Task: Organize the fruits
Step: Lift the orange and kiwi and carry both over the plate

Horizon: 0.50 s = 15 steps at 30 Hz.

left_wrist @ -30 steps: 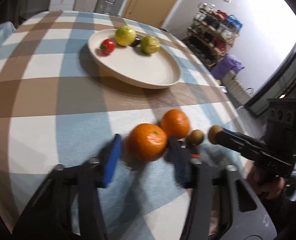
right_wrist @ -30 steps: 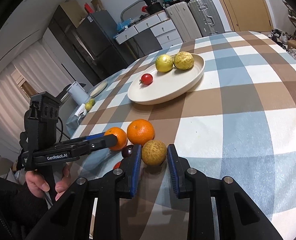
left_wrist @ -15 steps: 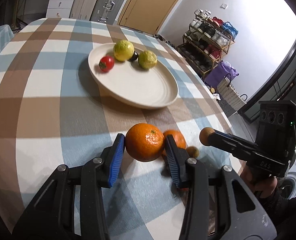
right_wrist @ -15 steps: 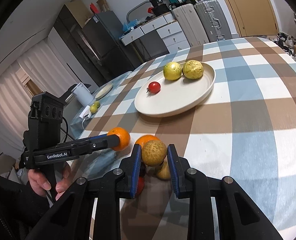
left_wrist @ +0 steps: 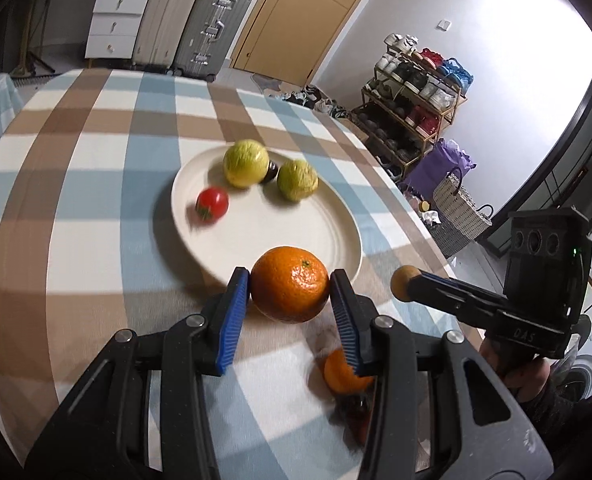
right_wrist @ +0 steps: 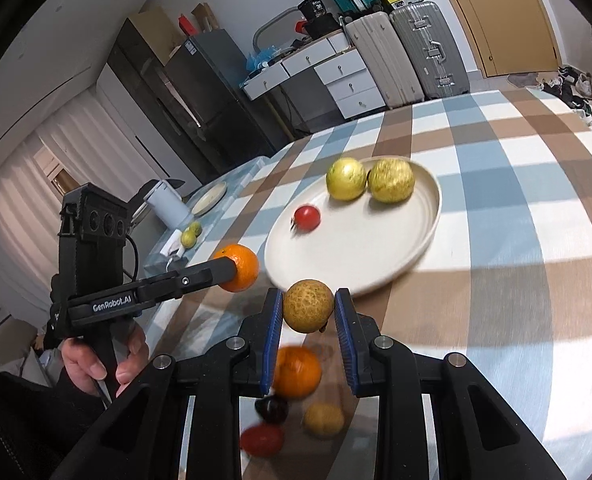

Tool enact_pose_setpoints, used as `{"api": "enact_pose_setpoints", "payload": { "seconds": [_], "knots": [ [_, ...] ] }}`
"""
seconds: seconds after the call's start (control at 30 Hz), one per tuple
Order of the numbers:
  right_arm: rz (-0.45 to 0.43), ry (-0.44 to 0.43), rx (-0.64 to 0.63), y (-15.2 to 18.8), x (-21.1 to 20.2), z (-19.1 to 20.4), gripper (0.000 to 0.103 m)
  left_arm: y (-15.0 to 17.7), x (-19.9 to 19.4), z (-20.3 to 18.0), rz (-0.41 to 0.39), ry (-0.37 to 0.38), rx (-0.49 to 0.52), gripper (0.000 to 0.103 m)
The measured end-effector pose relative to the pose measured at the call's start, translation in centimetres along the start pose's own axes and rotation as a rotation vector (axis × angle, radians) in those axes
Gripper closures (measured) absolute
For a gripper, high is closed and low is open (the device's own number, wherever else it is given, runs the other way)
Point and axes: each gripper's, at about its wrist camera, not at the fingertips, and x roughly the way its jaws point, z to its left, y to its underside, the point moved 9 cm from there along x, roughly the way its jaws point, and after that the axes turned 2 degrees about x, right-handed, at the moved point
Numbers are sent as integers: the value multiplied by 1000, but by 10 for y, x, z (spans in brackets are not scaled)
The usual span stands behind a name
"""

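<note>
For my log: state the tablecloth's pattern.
The tablecloth is a brown, light-blue and white check; the left wrist view shows it best.

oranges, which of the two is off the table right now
The larger orange, clamped in the left hand-held gripper near the plate. The other orange lies on the tablecloth.

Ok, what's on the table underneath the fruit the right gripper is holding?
Below the lifted brownish fruit lie an orange, a dark fruit, a red tomato and a small yellowish fruit. The gripper's frame may hide more.
</note>
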Motion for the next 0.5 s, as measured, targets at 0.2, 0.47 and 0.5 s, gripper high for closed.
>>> {"api": "enact_pose_setpoints", "payload": {
  "seconds": [0.2,0.47,0.5],
  "knots": [
    [-18,-7,-10,-36,9,-4,76,-26,20,-4,-3,7,8,65],
    [-2,-3,-106,-79,33,0,76,-58,48,0,-6,8,5,65],
    [0,-5,-110,-84,37,-1,76,-60,51,0,-6,6,5,65]
  ]
}}
